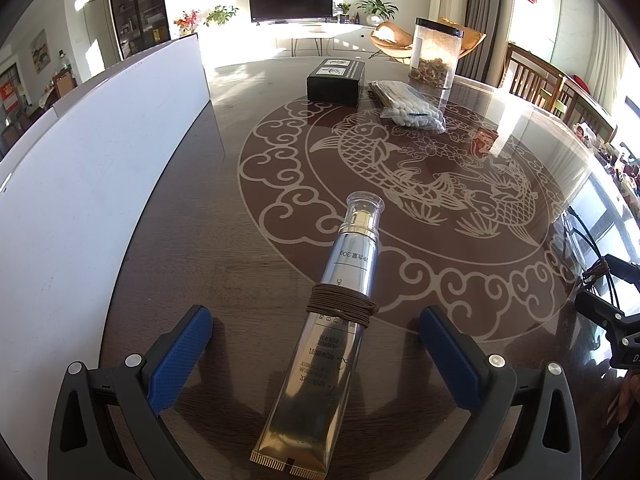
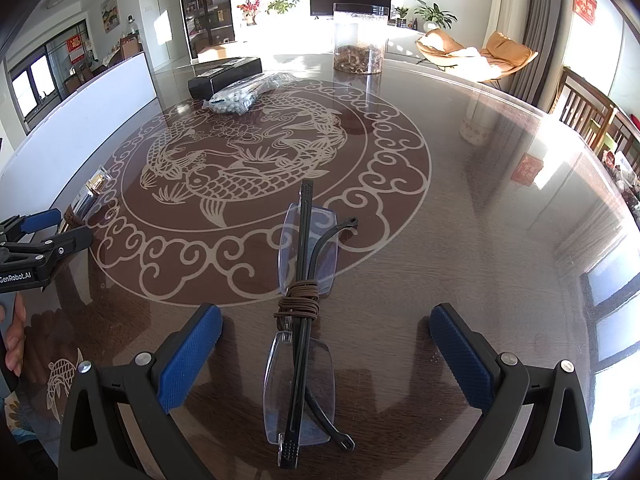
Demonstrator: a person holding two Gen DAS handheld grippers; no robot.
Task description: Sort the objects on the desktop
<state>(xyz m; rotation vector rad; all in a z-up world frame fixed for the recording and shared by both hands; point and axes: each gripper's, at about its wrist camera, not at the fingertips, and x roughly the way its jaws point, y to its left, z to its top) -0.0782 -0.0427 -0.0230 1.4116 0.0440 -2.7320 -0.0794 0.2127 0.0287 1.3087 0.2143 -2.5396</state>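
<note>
1. Left wrist view: the left gripper (image 1: 316, 356) is spread wide around one silver tube (image 1: 326, 336) lying flat on the table (image 1: 224, 184). The tube looks light, slick and squashy; grip at its cord-wrapped middle. Beyond it: one black box (image 1: 336, 82), one bag of cotton swabs (image 1: 408, 110), one clear jar (image 1: 434, 54).
2. Right wrist view: the right gripper (image 2: 326, 356) is also spread, with one pair of folded glasses (image 2: 302, 320) between its fingers. Fragile, rimless lenses; pinch the cord-bound temples.

silver tube (image 1: 344, 292) lying ahead of my left fingers: "30g" reads clearly on its upper barrel, after a few chinese characters too small for me to make out. lower on the tube, numbered lines "1" and "2" with fine print, unreadable. body of my left gripper (image 2: 24, 258), seen from the right wrist: white lettering "genrobot.ai". red wall hanging (image 2: 585, 3) carries gold characters, not legible. black box (image 1: 336, 82) has two printed labels on top, too small to read.
</note>
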